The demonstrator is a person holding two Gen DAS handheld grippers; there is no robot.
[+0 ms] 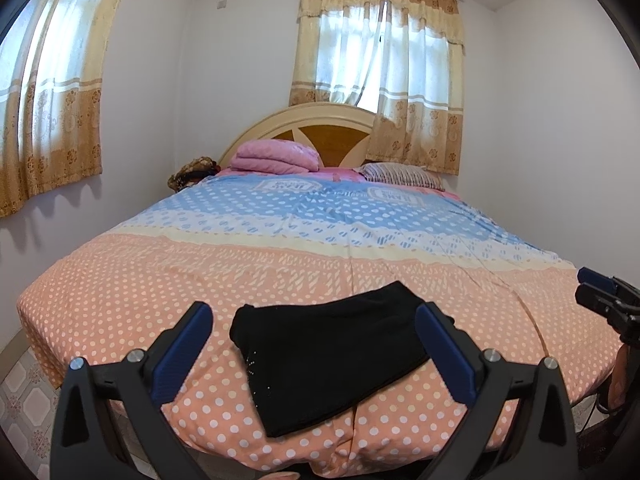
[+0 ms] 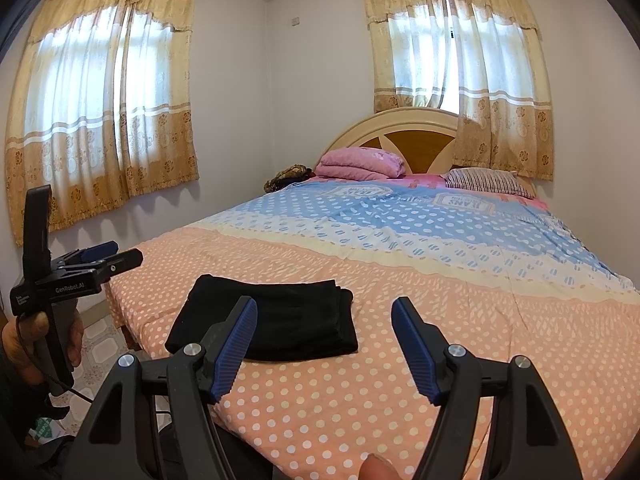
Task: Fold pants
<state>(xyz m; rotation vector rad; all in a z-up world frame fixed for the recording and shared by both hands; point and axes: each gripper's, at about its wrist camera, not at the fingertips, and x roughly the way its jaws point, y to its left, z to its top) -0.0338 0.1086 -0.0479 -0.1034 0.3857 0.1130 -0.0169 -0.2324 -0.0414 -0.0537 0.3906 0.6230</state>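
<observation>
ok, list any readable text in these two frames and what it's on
"GenRobot.AI": white print on the left gripper body, right wrist view.
Small white label beside it on the same body: too small to read.
Badge prints on the bedsheet: upside down and blurred, one perhaps "JEANS", not certain.
Black pants: no text visible.
</observation>
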